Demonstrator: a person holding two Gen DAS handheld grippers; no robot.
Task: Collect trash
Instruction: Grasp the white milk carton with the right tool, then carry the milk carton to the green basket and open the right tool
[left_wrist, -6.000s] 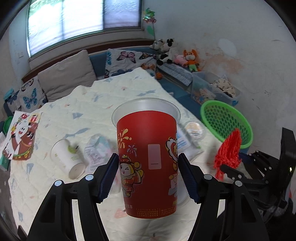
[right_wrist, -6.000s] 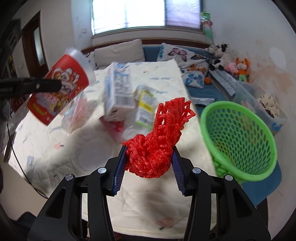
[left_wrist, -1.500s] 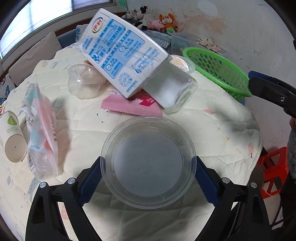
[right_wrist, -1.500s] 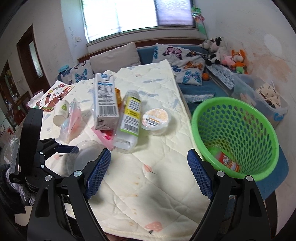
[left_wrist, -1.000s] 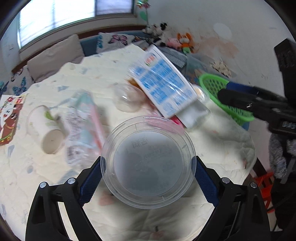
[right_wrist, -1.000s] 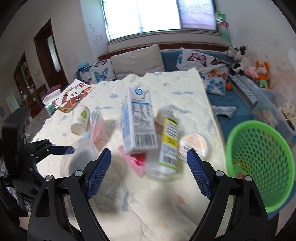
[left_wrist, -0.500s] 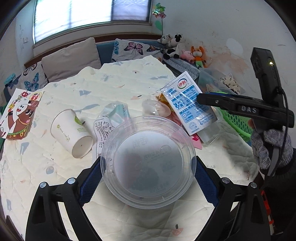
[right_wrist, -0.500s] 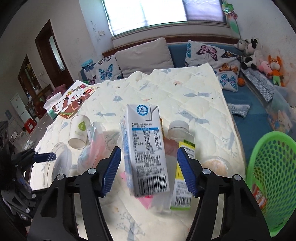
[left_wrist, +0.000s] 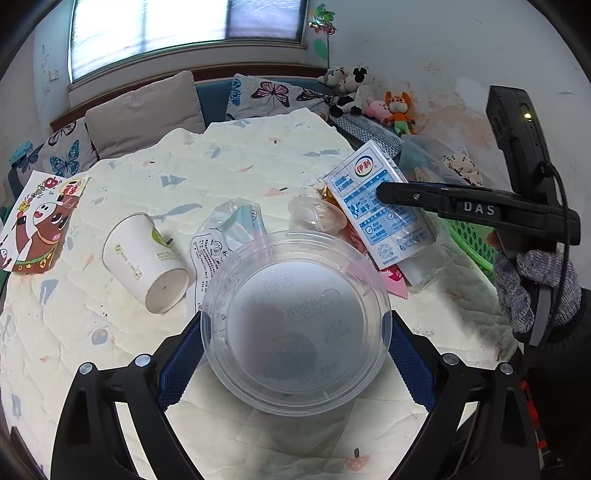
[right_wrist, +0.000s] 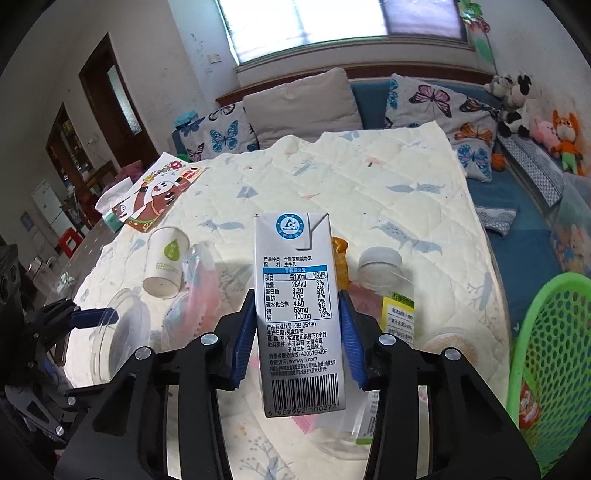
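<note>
My left gripper (left_wrist: 295, 332) is shut on a clear round plastic lid (left_wrist: 295, 321) and holds it above the quilted table (left_wrist: 258, 155). My right gripper (right_wrist: 298, 325) is shut on a white and blue milk carton (right_wrist: 297, 306), upright; the carton also shows in the left wrist view (left_wrist: 380, 206). The green basket (right_wrist: 546, 354) stands at the right and holds a red cup (right_wrist: 532, 402). On the table lie a white paper cup (left_wrist: 144, 262), a crinkled plastic wrapper (left_wrist: 229, 236), a clear bottle with yellow label (right_wrist: 391, 306) and a small clear cup (left_wrist: 314, 218).
A pink wrapper (left_wrist: 393, 280) lies under the carton. A round sealed tub (right_wrist: 448, 343) sits near the basket. A cartoon picture book (left_wrist: 40, 221) lies at the table's left edge. Sofa cushions (right_wrist: 299, 107) and plush toys (right_wrist: 554, 136) are behind.
My right gripper has closed on the milk carton, which now stands between its pads. My left gripper still holds the clear lid, a little farther from the table's clutter.
</note>
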